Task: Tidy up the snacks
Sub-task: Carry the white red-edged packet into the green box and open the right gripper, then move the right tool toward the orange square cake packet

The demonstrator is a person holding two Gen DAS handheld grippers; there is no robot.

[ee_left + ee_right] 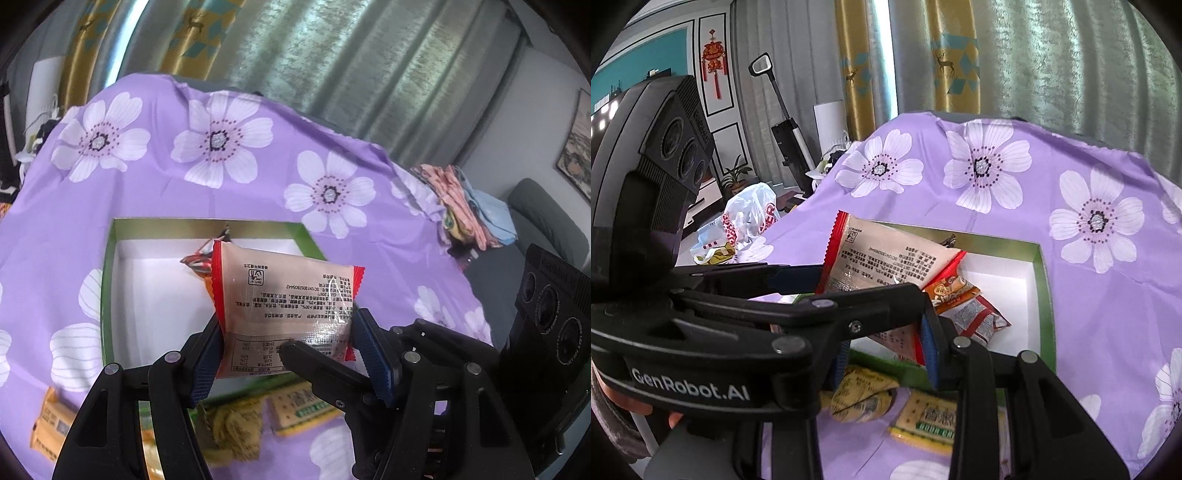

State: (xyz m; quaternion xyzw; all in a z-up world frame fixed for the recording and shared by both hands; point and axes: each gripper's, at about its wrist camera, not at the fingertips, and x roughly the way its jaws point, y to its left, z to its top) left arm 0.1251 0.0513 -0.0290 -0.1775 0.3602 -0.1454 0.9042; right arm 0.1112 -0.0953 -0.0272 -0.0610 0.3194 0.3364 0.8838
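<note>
A pale snack packet with red crimped ends (284,288) hangs above the open green-rimmed box (107,295). My left gripper (295,350) is shut on its two side edges with the blue pads. My right gripper (886,354) comes in from the right and is shut on the packet's (886,254) lower corner; one of its black fingers (317,365) lies across the packet's front. The left gripper's fingers (871,299) cross in front of the right wrist view. Inside the box (1047,314) lie an orange packet (955,291) and a red-and-white one (979,317).
The purple flowered cloth (155,192) covers the table. Loose snacks lie near the box's front: a yellow packet (48,424), a crumpled yellowish one (232,424), a green-edged biscuit packet (923,417). Folded clothes (469,206) sit at the right; a white plastic bag (750,218) lies beyond the left edge.
</note>
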